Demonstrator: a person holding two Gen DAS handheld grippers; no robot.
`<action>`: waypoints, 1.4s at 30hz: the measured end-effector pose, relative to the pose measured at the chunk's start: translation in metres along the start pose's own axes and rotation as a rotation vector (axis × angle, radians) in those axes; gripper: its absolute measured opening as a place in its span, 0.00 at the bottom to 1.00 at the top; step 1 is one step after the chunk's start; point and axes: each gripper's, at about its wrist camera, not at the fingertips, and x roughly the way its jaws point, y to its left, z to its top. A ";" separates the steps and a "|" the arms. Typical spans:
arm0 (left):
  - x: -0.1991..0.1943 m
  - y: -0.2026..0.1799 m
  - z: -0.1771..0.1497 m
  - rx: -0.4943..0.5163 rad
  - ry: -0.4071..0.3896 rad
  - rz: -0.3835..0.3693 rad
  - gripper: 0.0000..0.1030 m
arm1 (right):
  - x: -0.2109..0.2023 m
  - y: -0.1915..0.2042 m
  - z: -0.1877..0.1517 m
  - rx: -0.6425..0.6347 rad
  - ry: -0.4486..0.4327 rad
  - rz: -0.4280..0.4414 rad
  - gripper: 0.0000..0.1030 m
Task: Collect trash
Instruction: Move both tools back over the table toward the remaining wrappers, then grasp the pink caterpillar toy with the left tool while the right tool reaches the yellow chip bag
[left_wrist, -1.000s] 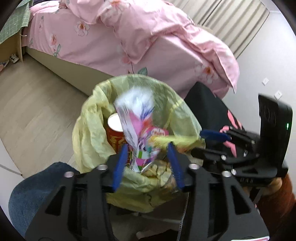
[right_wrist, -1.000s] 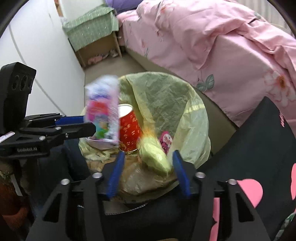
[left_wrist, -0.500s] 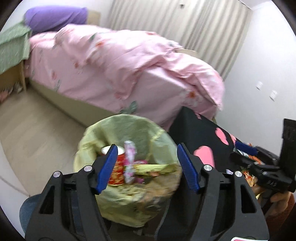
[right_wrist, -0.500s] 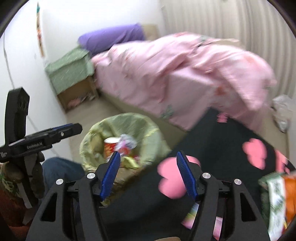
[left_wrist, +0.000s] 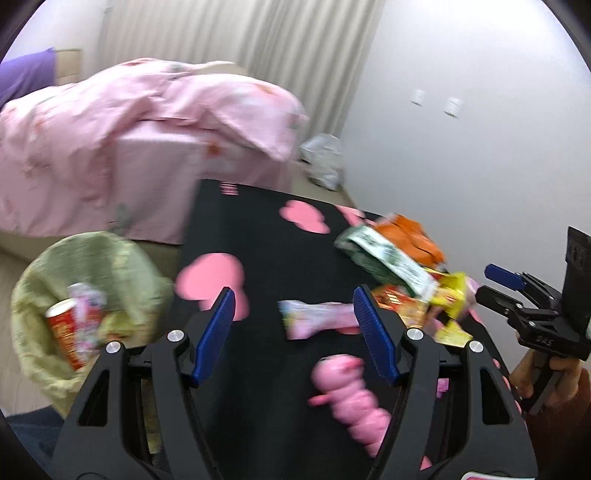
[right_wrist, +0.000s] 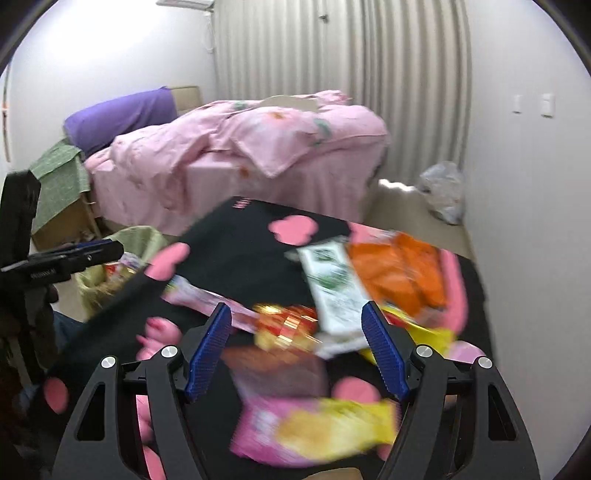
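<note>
Between right gripper (right_wrist: 295, 347) jaws, loose wrappers (right_wrist: 291, 328).

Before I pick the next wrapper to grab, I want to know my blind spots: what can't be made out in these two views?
- Print on the wrappers: right wrist view, smeared by motion.
- Lower part of the trash bag: left wrist view, its contents cover it; in the right wrist view the black cloth hides most of the bag.
- Pink toy: left wrist view, blurred, near end behind the left gripper.
- Wall plates: too small.
</note>
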 end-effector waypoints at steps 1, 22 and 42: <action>0.004 -0.009 0.001 0.018 0.004 -0.011 0.62 | -0.006 -0.011 -0.006 0.019 -0.007 -0.028 0.67; 0.105 -0.035 -0.003 0.174 0.355 -0.102 0.63 | -0.012 -0.051 -0.088 0.185 0.066 -0.018 0.67; 0.101 -0.106 -0.019 0.288 0.343 -0.205 0.43 | -0.019 -0.039 -0.105 0.206 0.127 -0.049 0.67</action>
